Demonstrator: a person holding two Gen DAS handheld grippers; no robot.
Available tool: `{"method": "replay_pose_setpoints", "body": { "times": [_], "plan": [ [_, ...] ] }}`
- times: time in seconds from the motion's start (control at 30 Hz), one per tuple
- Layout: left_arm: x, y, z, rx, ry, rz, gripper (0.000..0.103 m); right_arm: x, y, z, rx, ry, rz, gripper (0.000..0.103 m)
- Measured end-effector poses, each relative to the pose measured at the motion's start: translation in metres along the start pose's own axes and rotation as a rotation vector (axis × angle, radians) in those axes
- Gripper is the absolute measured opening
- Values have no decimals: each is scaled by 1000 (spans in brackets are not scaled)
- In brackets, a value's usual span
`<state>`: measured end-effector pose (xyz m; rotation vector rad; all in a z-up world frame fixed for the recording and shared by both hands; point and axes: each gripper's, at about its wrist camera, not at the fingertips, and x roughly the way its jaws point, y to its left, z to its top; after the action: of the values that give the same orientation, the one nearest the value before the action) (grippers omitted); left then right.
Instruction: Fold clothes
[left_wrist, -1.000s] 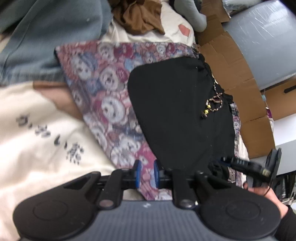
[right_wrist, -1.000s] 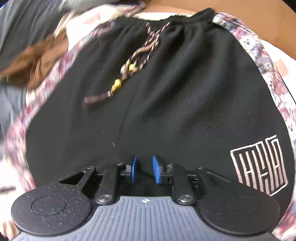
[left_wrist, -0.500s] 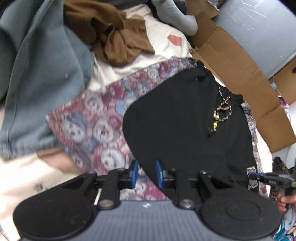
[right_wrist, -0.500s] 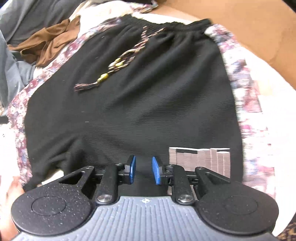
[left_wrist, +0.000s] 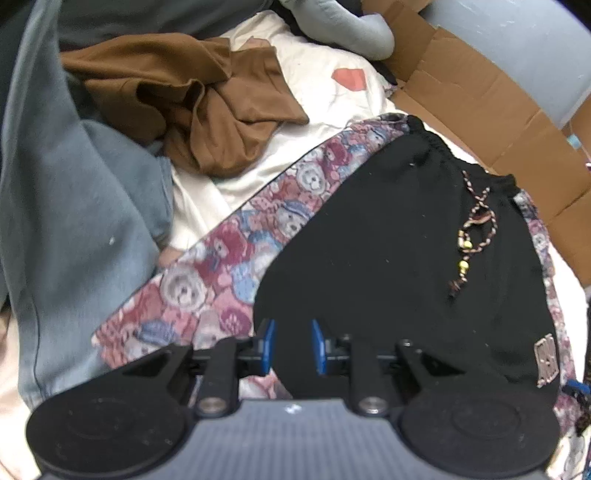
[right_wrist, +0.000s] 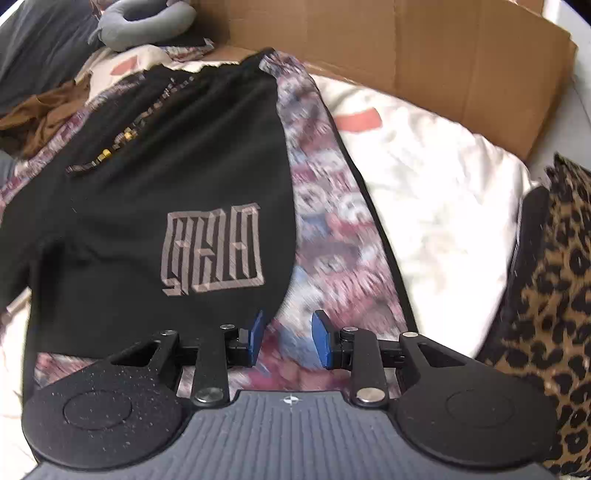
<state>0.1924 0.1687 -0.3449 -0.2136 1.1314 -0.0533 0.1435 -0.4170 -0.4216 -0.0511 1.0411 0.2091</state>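
Black shorts (left_wrist: 388, 258) lie flat on a bear-patterned cloth (left_wrist: 207, 284), their beaded drawstring (left_wrist: 469, 236) resting on the front. My left gripper (left_wrist: 293, 345) hovers over the shorts' left lower edge, open, with nothing gripped. In the right wrist view the shorts (right_wrist: 147, 206) show a pale logo (right_wrist: 212, 251). My right gripper (right_wrist: 287, 339) hangs just past their right edge, above the patterned cloth (right_wrist: 332, 240). Its jaws are opening and no cloth is between the pads.
A crumpled brown garment (left_wrist: 192, 99) and a blue-grey garment (left_wrist: 74, 221) lie to the left. Cardboard (right_wrist: 406, 48) walls the far side. White bedding (right_wrist: 443, 184) spreads to the right, with leopard-print fabric (right_wrist: 546, 295) at the right edge.
My right gripper slid from the middle of the shorts to their right edge and its jaws widened. My left gripper shifted onto the shorts' left edge and opened slightly.
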Motion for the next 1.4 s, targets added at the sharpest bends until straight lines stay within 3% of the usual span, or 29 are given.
{"method": "replay_pose_setpoints", "body": {
  "times": [0.4, 0.53, 1.17, 1.2, 1.23, 1.4],
  "plan": [
    [30, -7, 9, 78, 37, 60, 25, 11, -38, -15, 20, -13, -148, 32],
    [34, 1, 14, 61, 18, 83, 25, 12, -38, -14, -24, 3, -196, 23],
    [51, 9, 2, 25, 12, 89, 25, 20, -37, -1, -109, 56, -167, 21],
    [52, 9, 3, 26, 10, 89, 25, 21, -38, 0, -109, 59, -159, 20],
    [52, 8, 4, 28, 7, 89, 25, 22, -39, 1, -112, 62, -150, 6],
    [56, 4, 14, 49, -14, 88, 25, 21, -37, 5, -136, 90, -165, 0]
  ]
}}
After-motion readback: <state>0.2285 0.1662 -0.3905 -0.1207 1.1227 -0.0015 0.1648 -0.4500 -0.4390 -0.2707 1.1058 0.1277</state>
